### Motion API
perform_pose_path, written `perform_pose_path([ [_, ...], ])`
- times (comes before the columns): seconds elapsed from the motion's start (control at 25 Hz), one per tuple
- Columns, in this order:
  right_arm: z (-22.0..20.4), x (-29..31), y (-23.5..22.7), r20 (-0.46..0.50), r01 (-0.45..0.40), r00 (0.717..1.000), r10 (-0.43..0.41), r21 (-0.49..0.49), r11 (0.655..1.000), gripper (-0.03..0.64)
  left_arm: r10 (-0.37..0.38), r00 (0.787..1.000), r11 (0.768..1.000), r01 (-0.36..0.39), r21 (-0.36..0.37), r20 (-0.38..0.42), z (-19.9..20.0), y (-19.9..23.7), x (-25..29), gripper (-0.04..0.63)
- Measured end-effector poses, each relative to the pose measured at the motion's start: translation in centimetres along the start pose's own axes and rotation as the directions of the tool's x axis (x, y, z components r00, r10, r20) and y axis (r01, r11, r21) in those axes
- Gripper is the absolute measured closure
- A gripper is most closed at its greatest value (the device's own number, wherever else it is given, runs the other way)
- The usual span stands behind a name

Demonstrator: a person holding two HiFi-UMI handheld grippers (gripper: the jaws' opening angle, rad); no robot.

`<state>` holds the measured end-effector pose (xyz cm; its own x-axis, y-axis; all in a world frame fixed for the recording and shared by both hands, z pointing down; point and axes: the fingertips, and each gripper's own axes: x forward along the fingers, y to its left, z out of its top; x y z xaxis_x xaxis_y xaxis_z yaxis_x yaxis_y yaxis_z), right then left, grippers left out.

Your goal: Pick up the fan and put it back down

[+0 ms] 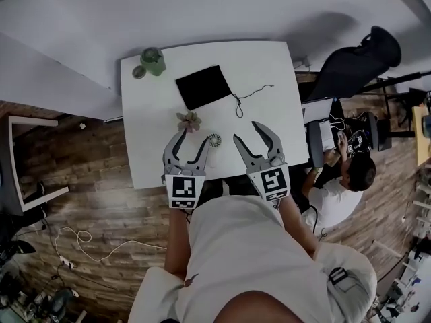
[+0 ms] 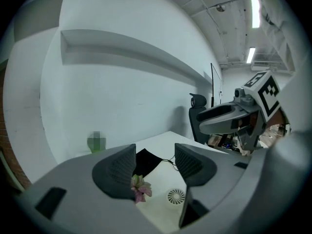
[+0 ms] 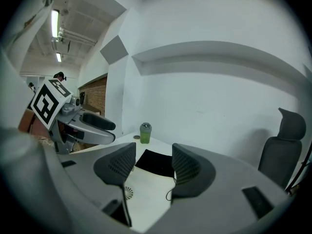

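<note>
The fingers of the left gripper (image 2: 155, 167) stand apart with nothing between them, and so do those of the right gripper (image 3: 153, 165). Both hover above the near edge of a white table (image 1: 269, 79). Between them on the table, grille upward, lies a small white round plastic fan (image 1: 214, 140). It looks light, rigid and slick. The outer rim seems the safest hold, squeezed gently to spare the slotted grille.

1. Looked like a workshop-style lab or office, not a home.
2. Had a bare concrete ceiling (image 2: 229, 18) with tube lights (image 2: 251, 55).
3. Held a white table (image 1: 269, 66), a dark office chair (image 2: 197, 117) and a seated person (image 1: 337, 194) at work nearby.
4. Showed loose cables (image 1: 81, 236) on a wood-plank floor (image 1: 101, 194).
</note>
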<state>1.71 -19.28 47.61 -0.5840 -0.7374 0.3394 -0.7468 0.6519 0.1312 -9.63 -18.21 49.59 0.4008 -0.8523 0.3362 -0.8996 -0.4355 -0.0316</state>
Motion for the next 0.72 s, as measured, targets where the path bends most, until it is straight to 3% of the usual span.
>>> perform_pose_path([
  [0.48, -6.2, 1.3, 0.5, -0.104, -0.098, 0.989, 0.101, 0.026, 0.995, 0.382, -0.031, 0.991, 0.999, 0.026, -0.04, -0.127, -5.4, -2.6, 3.0, 0.35],
  [0.72, -9.1, 1.8, 0.8, -0.157, -0.129, 0.978, 0.134, 0.039, 0.991, 0.382, -0.075, 0.973, 0.996, 0.065, -0.056, -0.219, -9.1, -4.3, 4.5, 0.336],
])
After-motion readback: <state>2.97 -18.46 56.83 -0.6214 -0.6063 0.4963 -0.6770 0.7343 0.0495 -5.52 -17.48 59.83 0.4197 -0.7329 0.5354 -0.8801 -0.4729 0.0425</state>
